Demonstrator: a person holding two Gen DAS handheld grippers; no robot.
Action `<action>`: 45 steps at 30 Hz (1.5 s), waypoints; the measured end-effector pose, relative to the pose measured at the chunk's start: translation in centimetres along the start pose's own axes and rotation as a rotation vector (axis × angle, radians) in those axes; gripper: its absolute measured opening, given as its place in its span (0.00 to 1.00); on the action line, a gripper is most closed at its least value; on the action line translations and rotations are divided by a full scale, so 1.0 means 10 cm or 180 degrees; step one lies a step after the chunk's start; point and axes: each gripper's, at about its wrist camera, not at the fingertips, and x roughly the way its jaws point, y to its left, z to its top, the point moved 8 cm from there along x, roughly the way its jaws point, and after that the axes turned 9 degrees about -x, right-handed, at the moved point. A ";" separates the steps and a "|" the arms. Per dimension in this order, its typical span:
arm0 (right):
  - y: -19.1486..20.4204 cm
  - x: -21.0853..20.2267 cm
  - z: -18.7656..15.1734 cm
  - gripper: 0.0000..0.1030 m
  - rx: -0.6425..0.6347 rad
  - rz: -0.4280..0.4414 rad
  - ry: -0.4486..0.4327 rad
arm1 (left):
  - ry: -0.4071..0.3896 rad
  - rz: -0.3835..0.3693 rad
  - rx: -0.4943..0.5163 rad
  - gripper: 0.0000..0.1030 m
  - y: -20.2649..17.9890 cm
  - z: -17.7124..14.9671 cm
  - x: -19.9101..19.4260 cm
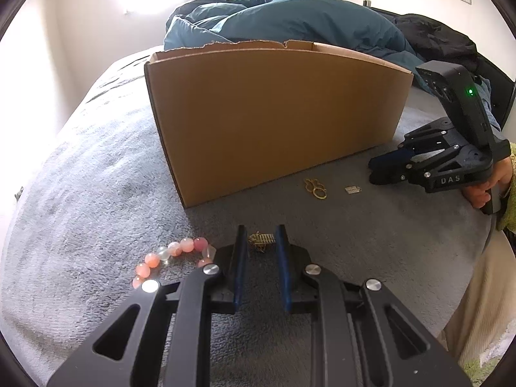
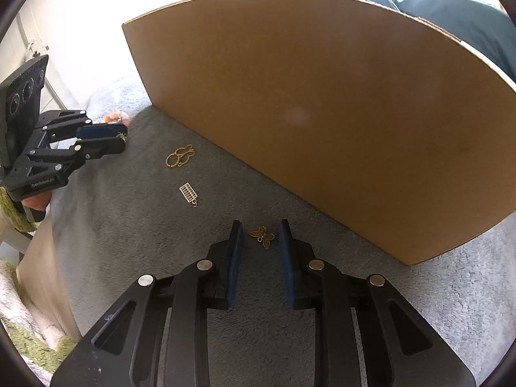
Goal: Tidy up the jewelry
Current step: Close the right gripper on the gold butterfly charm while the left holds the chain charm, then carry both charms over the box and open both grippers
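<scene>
My left gripper [image 1: 260, 235] is open, its blue pads on either side of a small gold comb-like charm [image 1: 262, 241] lying on the grey blanket. A pink bead bracelet [image 1: 171, 256] lies just left of it. My right gripper [image 2: 260, 229] is open around a bronze butterfly charm [image 2: 262, 236] on the blanket. Gold rings with a rabbit-shaped charm [image 2: 179, 156] and a small silver abacus charm [image 2: 188, 193] lie between the two grippers; they also show in the left wrist view as the rings [image 1: 316, 189] and the abacus charm [image 1: 352, 189].
A large open cardboard box [image 1: 274, 113] stands on the bed behind the jewelry, its wall close to the right gripper [image 2: 322, 113]. A teal duvet [image 1: 283, 19] and dark clothing [image 1: 432, 38] lie beyond it. The bed edge drops at the near side.
</scene>
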 end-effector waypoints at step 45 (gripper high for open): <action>-0.44 -1.34 1.02 0.13 0.0013 -0.0402 -0.0981 | -0.0670 -0.0331 0.0176 0.17 -0.51 1.70 -0.36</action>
